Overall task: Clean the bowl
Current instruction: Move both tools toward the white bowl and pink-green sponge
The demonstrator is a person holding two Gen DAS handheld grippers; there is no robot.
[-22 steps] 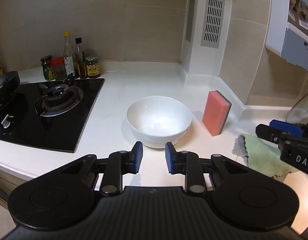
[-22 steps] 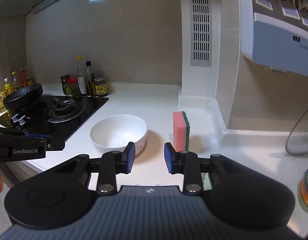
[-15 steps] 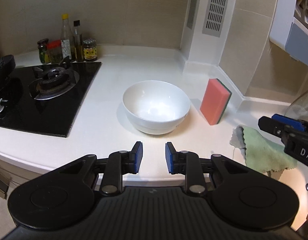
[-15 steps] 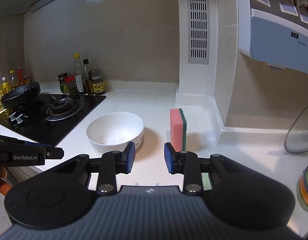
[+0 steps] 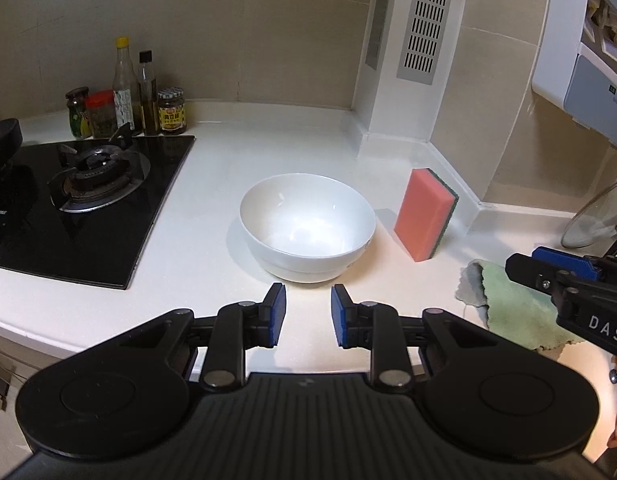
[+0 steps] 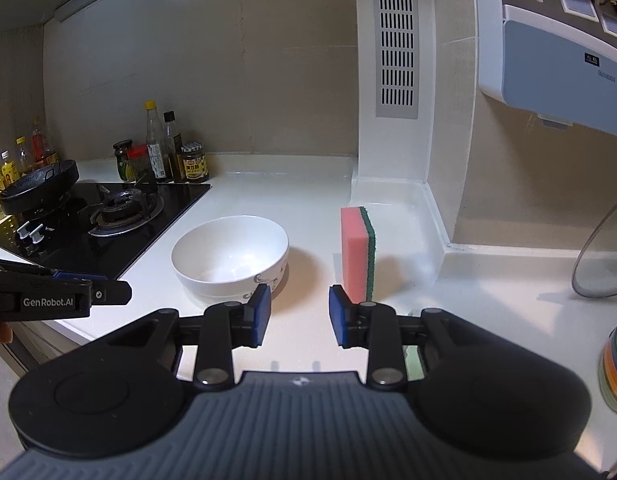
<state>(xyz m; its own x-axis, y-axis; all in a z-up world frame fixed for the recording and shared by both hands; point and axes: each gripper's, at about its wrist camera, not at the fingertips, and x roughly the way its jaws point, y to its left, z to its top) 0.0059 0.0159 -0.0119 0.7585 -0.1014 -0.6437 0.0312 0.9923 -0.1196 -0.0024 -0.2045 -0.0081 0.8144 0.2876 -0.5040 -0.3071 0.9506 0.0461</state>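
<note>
A white bowl [image 5: 308, 226] stands upright on the white counter [image 5: 268, 152]; it also shows in the right wrist view [image 6: 230, 258]. A pink sponge with a green scrub side [image 5: 425, 214] stands on edge to its right, also seen in the right wrist view [image 6: 357, 252]. My left gripper [image 5: 305, 312] is open and empty, just in front of the bowl. My right gripper [image 6: 296, 314] is open and empty, in front of the gap between bowl and sponge.
A black gas hob [image 5: 84, 196] lies left of the bowl, with a dark pan [image 6: 36, 184] on it. Sauce bottles and jars [image 5: 128, 96] stand at the back. A green cloth [image 5: 508, 304] lies at right. A glass lid [image 5: 596, 216] leans on the wall.
The left gripper has drawn slightly closer to the bowl. The right gripper has shifted a little. Both stay open and empty.
</note>
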